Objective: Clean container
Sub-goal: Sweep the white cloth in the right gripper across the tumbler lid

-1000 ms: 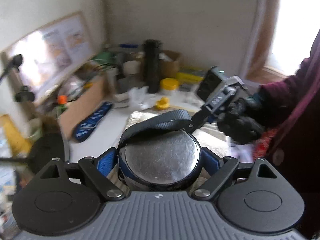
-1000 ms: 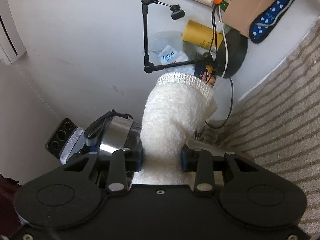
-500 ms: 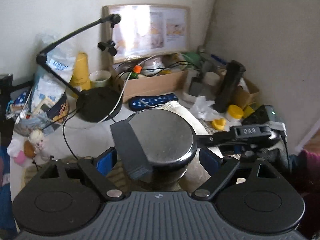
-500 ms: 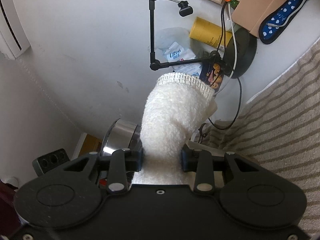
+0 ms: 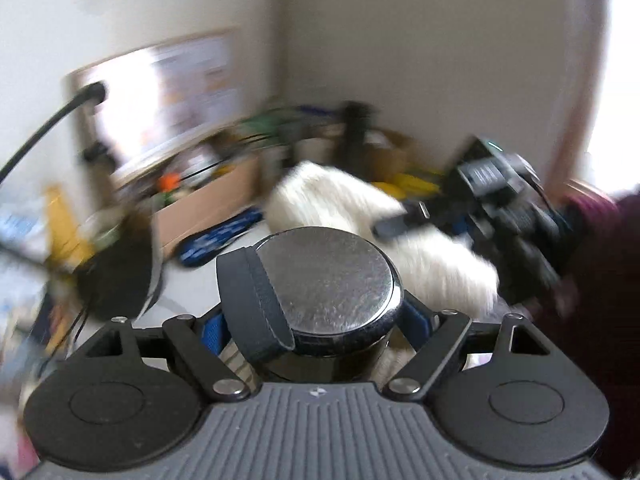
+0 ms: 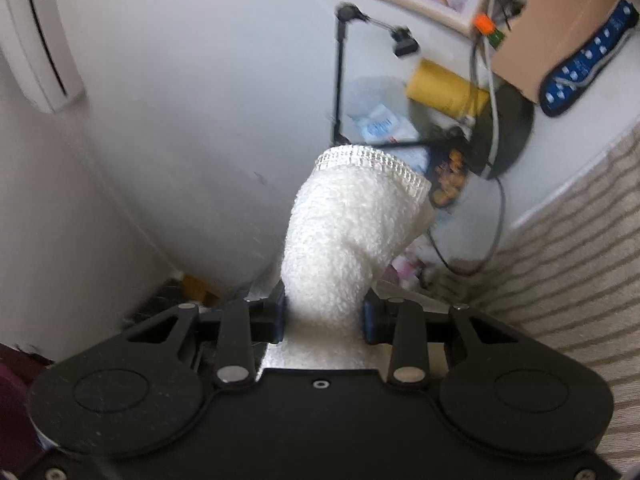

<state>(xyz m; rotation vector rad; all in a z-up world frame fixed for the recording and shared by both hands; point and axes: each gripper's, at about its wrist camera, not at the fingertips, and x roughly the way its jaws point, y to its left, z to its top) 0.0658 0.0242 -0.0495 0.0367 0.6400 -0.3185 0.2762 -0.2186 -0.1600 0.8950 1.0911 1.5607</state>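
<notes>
A round steel container (image 5: 332,276) with a dark strap (image 5: 252,304) over its shiny end sits between the blue pads of my left gripper (image 5: 312,320). The pads press its sides and the jaws are closing further. My right gripper (image 6: 324,316) is shut on a rolled white terry cloth (image 6: 352,232) that sticks out ahead of the fingers. In the left wrist view that cloth (image 5: 360,208) lies just behind and to the right of the container. One finger (image 5: 400,222) of the right gripper is on it. This view is motion-blurred.
A black lamp base (image 5: 116,272) with cable, a cardboard box (image 5: 208,204) and a blue dotted item (image 5: 220,236) crowd the table's back. A striped towel (image 6: 560,260) covers the table on the right. A person's maroon sleeve (image 5: 600,260) is on the right.
The left view swung around, and the white cloth now appears right behind the container. The steel container has dropped out of the right wrist view. Both grips stay as they were.
</notes>
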